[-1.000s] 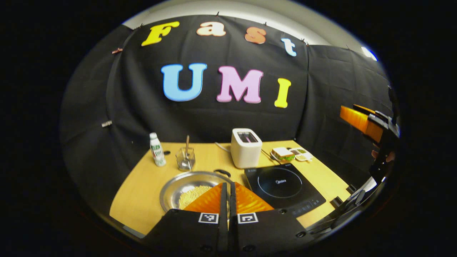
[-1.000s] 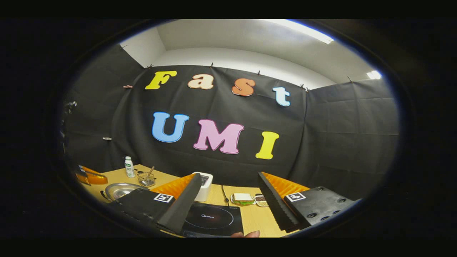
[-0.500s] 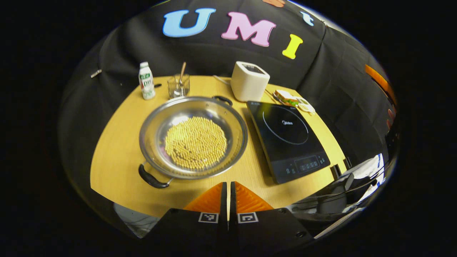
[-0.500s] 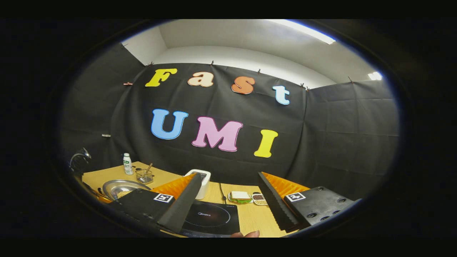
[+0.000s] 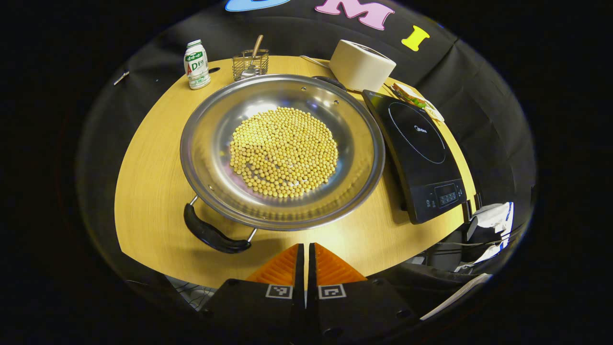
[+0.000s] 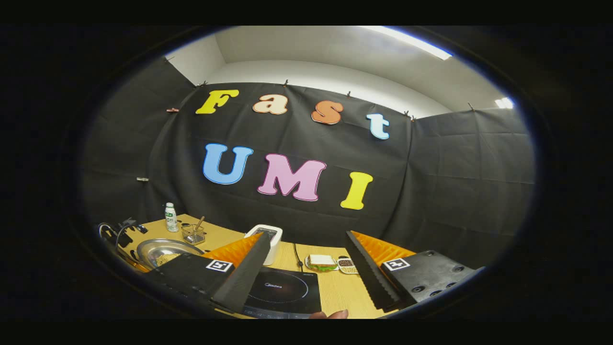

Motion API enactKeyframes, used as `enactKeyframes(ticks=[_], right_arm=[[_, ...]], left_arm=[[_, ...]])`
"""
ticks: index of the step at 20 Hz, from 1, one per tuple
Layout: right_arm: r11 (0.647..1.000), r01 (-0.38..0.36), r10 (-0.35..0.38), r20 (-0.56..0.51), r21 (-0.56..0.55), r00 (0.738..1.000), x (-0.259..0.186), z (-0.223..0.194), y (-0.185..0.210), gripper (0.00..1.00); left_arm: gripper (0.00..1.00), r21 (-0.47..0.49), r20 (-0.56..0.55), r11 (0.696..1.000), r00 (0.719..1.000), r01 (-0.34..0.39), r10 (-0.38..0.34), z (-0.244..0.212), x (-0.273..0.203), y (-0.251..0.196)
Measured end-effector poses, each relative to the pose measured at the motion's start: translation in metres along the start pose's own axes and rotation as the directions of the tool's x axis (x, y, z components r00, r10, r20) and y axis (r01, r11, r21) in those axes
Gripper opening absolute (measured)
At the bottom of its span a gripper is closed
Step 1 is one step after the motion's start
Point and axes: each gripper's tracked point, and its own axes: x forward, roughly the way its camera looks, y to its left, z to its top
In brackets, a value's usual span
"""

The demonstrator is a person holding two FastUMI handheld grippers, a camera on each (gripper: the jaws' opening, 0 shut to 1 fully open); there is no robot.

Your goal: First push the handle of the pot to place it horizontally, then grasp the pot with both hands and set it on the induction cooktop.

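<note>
The pot (image 5: 282,148), wide, shallow, steel and loaded with loose beans (image 5: 283,151), is seen on the worktop (image 5: 153,158) just beside the cooktop (image 5: 421,158). It is judged heavy, slippery and spillable, best gripped by its black handles (image 5: 213,235). Left tongs (image 5: 305,263) are pressed together; right tongs (image 6: 306,273) spread. A toaster (image 5: 361,64), bottle (image 5: 196,64) and wire basket (image 5: 250,64) stand behind.

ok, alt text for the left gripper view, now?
A shut claw points at a wide steel pot of yellow beans on a wooden table, its black handle nearest. A black induction cooktop lies beside it; a bottle and toaster stand behind.
</note>
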Motion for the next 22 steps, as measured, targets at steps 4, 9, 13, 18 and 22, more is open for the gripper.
enactKeyframes(ticks=[4,9,13,18,22], right_arm=[[1.000,0.007,-0.007,-0.003,0.001,1.000,-0.002,-0.004,0.000,0.98],[1.000,0.005,-0.005,-0.016,-0.007,1.000,-0.003,-0.010,0.003,0.98],[1.000,0.001,-0.001,-0.015,-0.010,1.000,0.001,-0.011,0.007,0.98],[1.000,-0.004,0.003,-0.025,-0.015,1.000,0.002,-0.016,0.010,0.98],[1.000,-0.003,0.002,-0.026,-0.022,1.000,0.006,-0.016,0.012,0.98]], left_arm=[[0.05,0.027,-0.016,0.999,0.999,-0.037,0.038,0.004,0.006,0.021],[0.05,0.043,0.007,0.999,1.000,-0.013,0.012,0.014,0.009,0.030],[0.05,0.065,0.005,0.998,1.000,-0.013,0.013,0.017,0.008,0.042],[0.05,0.084,0.003,0.996,0.999,-0.037,0.037,0.020,0.006,0.063],[0.05,0.102,-0.003,0.992,0.998,-0.067,0.068,0.024,0.004,0.085]])
